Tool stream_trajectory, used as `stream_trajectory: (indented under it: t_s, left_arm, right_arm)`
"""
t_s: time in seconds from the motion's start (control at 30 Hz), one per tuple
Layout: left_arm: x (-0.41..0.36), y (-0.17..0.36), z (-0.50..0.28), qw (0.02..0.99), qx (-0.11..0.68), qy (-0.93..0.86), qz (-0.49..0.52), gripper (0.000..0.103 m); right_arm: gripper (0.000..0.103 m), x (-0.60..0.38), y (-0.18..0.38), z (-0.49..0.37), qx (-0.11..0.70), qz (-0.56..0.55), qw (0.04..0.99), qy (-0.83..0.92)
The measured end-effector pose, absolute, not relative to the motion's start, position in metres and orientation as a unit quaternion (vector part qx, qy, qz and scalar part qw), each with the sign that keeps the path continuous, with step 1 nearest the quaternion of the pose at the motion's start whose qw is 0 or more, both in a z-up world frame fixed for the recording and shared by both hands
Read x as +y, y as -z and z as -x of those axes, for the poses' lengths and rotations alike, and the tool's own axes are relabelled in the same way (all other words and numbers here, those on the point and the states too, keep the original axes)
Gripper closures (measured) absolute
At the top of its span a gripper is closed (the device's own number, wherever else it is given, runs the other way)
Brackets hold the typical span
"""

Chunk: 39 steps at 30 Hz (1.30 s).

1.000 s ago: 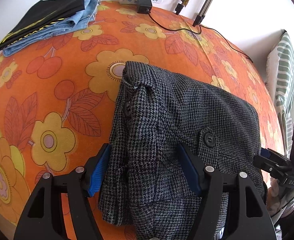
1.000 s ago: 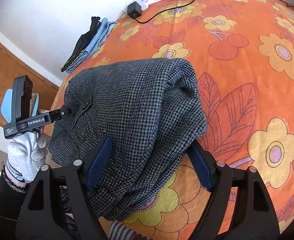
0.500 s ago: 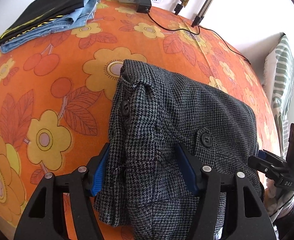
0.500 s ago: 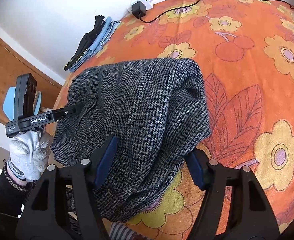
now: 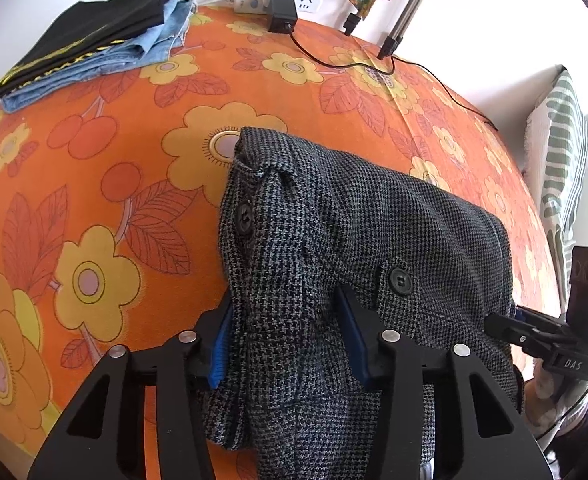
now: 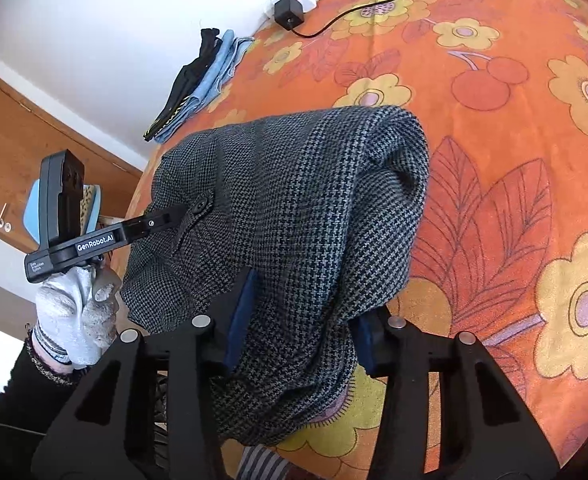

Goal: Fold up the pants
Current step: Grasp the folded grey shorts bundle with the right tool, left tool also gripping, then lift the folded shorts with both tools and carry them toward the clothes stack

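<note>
Both jaws have just been closing and now pinch the folded pants (image 5: 358,240) near edge; left gripper (image 5: 286,336) and right gripper (image 6: 302,320) should lift level together, keeping layers stacked.

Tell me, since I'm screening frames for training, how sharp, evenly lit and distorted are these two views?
Left wrist view: sharp on the houndstooth pants, white wall overexposed, bedspread bulging from fisheye curvature. Right wrist view: equally sharp, dark vignette corners, soft shadow beneath the pants' folded edge.

Pants (image 5: 374,240) on bed (image 5: 94,184), clothes stack (image 5: 94,52) behind
</note>
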<state>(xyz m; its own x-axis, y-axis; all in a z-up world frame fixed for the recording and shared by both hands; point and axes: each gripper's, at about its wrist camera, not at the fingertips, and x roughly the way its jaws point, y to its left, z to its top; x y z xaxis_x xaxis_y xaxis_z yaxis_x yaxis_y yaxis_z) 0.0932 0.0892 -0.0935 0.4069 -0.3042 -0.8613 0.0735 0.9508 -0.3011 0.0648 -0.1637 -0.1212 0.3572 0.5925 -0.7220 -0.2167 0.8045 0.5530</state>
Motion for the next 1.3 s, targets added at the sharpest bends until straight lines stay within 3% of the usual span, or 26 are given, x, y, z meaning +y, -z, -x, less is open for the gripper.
stream_trajectory:
  t_s: [0.2,0.33,0.4,0.57,1.3]
  left_arm:
    - [0.099,0.101,-0.096,0.821,0.537,0.122,0.152,0.047]
    - [0.096,0.101,-0.096,0.824,0.535,0.12,0.146,0.045]
    - [0.095,0.1,-0.095,0.824,0.532,0.12,0.154,0.056]
    - [0.101,0.089,-0.09,0.828,0.516,0.119,0.183,0.075]
    - [0.087,0.053,-0.072,0.866,0.462,0.128,0.142,0.083]
  right_arm:
    - [0.054,-0.166,0.126,-0.068,0.511,-0.199,0.796,-0.255]
    - [0.054,-0.163,0.127,-0.069,0.511,-0.194,0.797,-0.257]
    - [0.056,-0.163,0.128,-0.07,0.511,-0.196,0.796,-0.258]
    - [0.074,-0.159,0.124,-0.067,0.501,-0.185,0.805,-0.258]
    - [0.083,-0.141,0.075,-0.054,0.433,-0.125,0.853,-0.265]
